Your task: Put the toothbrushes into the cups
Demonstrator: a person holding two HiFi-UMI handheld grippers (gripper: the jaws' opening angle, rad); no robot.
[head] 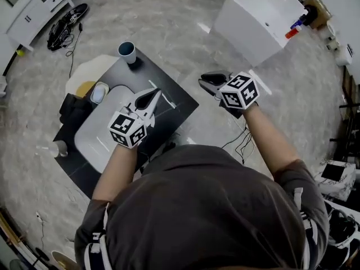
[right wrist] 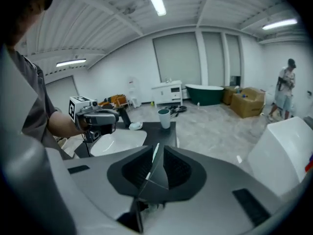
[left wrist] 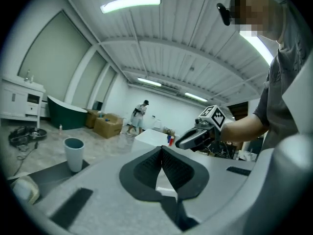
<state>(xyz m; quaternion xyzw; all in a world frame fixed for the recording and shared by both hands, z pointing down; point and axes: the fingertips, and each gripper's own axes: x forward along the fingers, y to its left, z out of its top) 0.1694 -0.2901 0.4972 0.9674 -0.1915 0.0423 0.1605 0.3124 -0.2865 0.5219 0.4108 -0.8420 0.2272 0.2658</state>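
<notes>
Left hand-held gripper (left wrist: 162, 150) clenched, empty | right hand-held gripper (right wrist: 157, 148) slightly parted, empty | toothbrush (right wrist: 152, 158) on bench (head: 181, 103): probably light, stiff, slick; pinch mid-handle | cup (head: 127, 50) far, tippable

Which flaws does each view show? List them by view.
Head view: wide-angle bend, dark corners, light streaks on the white basin. Left gripper view: ceiling lamp blown out, mosaic patch over a face. Right gripper view: curved walls, close foreground soft.
</notes>
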